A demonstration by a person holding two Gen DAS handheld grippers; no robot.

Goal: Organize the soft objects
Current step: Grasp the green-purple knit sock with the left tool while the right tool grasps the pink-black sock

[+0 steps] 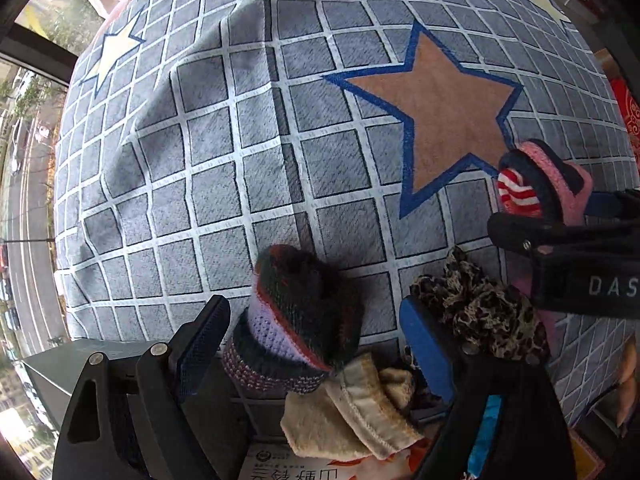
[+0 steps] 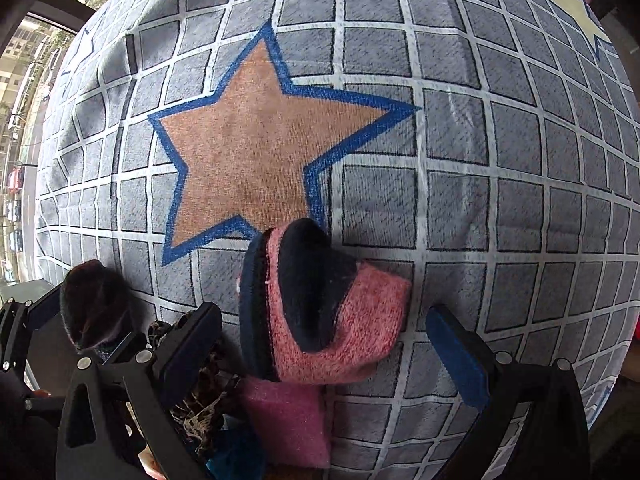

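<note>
— What do your claws have right now?

— Nothing is gripped. My left claw (image 1: 316, 344) stands wide over a dark knitted sock (image 1: 308, 312) with a lilac band; the sock sits between the pads, but I see gaps on both sides. My right claw (image 2: 324, 348) is wide too, with a pink and navy sock (image 2: 320, 308) between its fingers and untouched by either pad.

— Where do the soft things lie?

— On a grey checked blanket (image 1: 248, 152). From the orange star (image 1: 444, 120), the dark sock is at seven o'clock and the pink one at about four. A leopard-print cloth (image 1: 480, 304) lies just right of my left claw, a cream fleece piece (image 1: 360, 412) at six o'clock of the dark sock, and a pink pad (image 2: 288, 420) just below the pink sock.
</note>
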